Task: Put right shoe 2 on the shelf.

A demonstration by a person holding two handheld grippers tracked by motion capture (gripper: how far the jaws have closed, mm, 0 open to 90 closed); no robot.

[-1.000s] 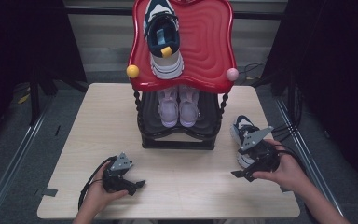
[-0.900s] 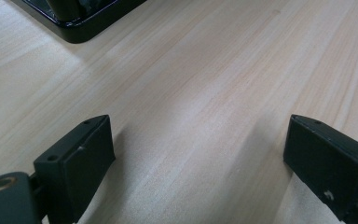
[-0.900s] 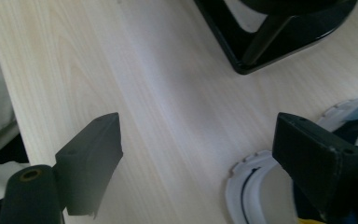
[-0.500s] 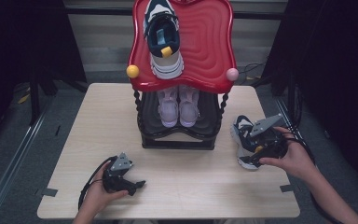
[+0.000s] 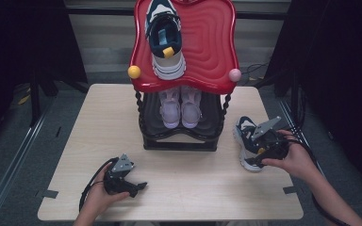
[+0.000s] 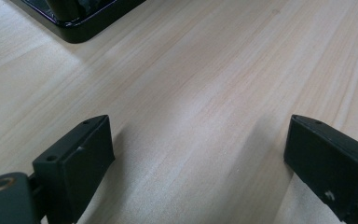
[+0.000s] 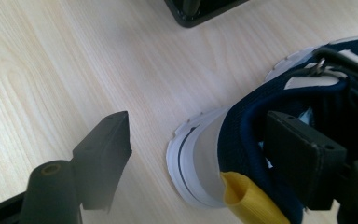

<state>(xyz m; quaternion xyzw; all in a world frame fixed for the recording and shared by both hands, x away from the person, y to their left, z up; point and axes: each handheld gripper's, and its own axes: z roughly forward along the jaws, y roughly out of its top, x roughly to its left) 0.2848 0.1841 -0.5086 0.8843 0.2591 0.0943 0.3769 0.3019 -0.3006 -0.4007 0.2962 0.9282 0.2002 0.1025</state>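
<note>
Navy sneaker [image 7: 261, 144] heel sits between the closing right gripper [image 7: 209, 154].

The sneaker's [image 7: 279, 140] toe is cut off by the right gripper view's edge, its heel partly hidden behind one jaw.

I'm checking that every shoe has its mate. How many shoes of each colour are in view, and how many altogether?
Navy-and-white sneakers: 2, one on the red top shelf, one on the table by the right gripper.
Pale pink shoes: 2, on the lower shelf.
Total: 4
</note>
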